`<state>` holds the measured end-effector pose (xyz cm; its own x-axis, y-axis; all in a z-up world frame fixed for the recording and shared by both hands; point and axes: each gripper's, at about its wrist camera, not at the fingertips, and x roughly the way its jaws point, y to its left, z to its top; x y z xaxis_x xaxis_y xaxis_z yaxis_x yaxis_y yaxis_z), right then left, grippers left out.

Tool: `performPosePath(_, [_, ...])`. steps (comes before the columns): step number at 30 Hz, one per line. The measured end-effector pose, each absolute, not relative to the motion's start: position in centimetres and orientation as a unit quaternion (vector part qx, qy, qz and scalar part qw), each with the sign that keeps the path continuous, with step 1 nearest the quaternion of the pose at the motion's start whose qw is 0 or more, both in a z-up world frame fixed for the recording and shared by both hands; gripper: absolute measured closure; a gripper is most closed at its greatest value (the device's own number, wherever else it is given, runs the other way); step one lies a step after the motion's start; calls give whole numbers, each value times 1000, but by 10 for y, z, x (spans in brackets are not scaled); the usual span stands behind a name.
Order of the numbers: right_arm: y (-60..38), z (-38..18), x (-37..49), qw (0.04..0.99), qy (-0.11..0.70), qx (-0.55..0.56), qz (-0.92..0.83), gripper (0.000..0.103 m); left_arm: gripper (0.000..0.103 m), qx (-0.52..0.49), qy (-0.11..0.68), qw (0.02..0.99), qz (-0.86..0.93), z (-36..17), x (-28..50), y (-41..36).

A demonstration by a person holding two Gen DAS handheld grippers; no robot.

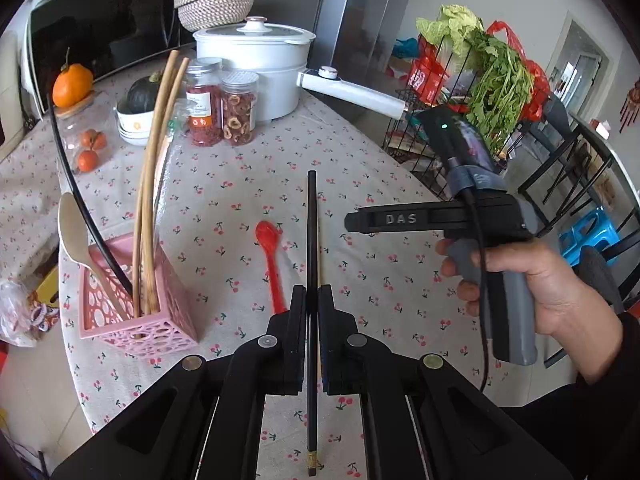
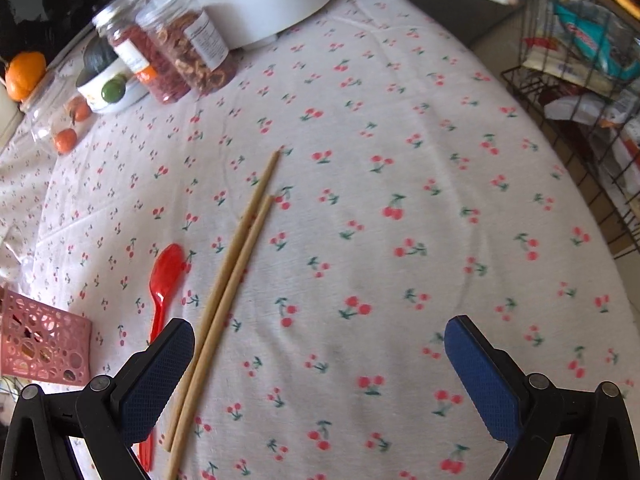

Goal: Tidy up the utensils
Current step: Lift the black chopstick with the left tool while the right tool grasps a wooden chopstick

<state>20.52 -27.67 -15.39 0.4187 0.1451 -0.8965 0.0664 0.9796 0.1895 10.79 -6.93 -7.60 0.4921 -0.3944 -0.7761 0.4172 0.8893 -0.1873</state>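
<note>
Cherry-print cloth covers the table [image 1: 400, 280], with a microwave [image 1: 104, 28], white pot [image 1: 256, 68] and wire rack [image 1: 448, 92] of greens around its far edge. Two jars [image 1: 224, 108] stand before the pot. At the table's left a pink holder [image 1: 136, 312] carries long wooden chopsticks [image 1: 154, 184], a black chopstick [image 1: 80, 200] and a pale spoon [image 1: 76, 236]. A red spoon [image 2: 166, 280] lies flat just beside two wooden sticks [image 2: 232, 280] on the cloth. The left hand-held gripper [image 1: 312, 300] is pressed together on a second black stick [image 1: 312, 240], lifted above the cloth. The right hand-held gripper [image 2: 320, 364], held by a hand [image 1: 540, 292], hangs spread wide over the cloth, its left pad [image 2: 156, 380] near the wooden sticks.
</note>
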Motion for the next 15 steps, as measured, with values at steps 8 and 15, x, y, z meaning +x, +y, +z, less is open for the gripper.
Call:
performPosePath(8, [-249,-175,226,823,561,88,23,41,98,-5,446,865,-232,-73,105,-38])
performPosePath(15, [-242,-184,233,821,564,86,7,55,98,-9,448,864,-229,-74,106,-31])
